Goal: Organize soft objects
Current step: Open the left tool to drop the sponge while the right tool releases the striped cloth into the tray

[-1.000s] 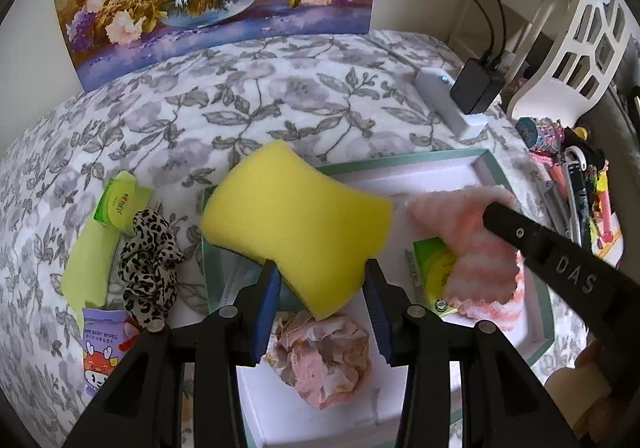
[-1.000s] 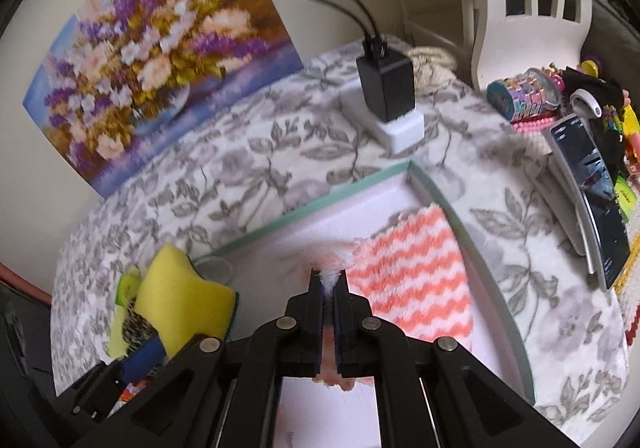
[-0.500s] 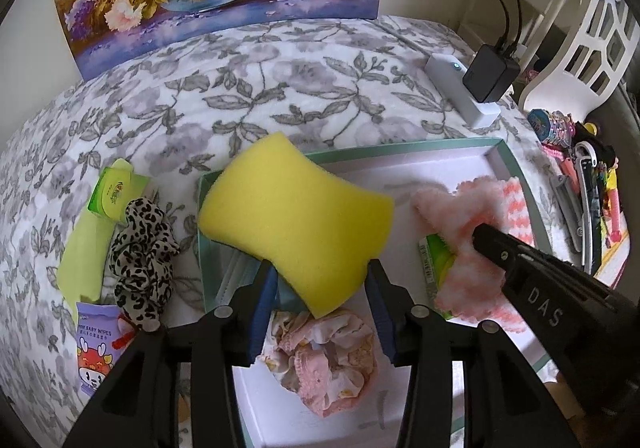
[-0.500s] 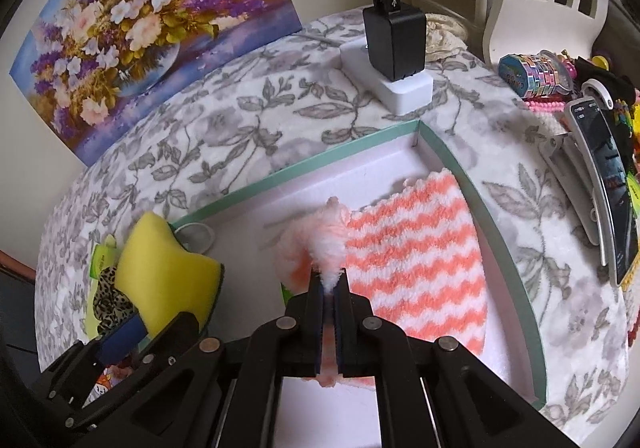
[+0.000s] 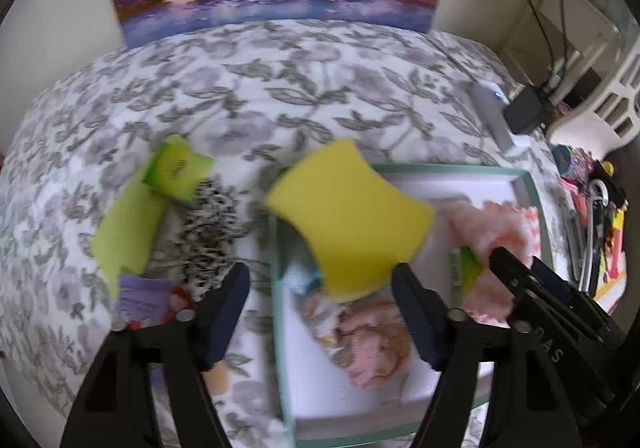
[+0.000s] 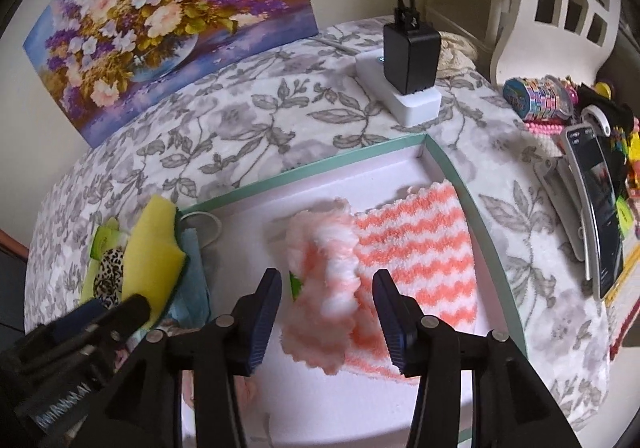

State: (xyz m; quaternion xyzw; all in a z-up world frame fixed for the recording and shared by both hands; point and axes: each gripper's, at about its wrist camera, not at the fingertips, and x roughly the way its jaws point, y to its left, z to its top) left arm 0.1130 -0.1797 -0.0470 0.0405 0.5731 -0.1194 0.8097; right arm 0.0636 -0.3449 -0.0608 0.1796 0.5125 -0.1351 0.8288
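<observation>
A white tray with a green rim (image 5: 440, 168) (image 6: 320, 164) lies on the floral cloth. My left gripper (image 5: 320, 300) is open; the yellow sponge (image 5: 348, 216) (image 6: 154, 248) sits loose ahead of its fingers, at the tray's left edge. My right gripper (image 6: 326, 308) is open over the pink-and-white striped fuzzy cloth (image 6: 400, 260) (image 5: 496, 232), which lies partly folded in the tray's right half. A pink scrunchie (image 5: 368, 336) lies in the tray's near part. A leopard scrunchie (image 5: 208, 232) and a green cloth (image 5: 124, 232) lie left of the tray.
A flower painting (image 6: 168, 20) leans on the back wall. A white power strip with a black charger (image 6: 408, 60) stands behind the tray. A phone (image 6: 600, 208), toys and a white chair (image 6: 560, 8) are at the right. A purple wipes pack (image 5: 140, 296) lies near left.
Both grippers opened. The left one let go of the yellow sponge and swung left. The right one let go of the striped cloth, which now lies in the tray.
</observation>
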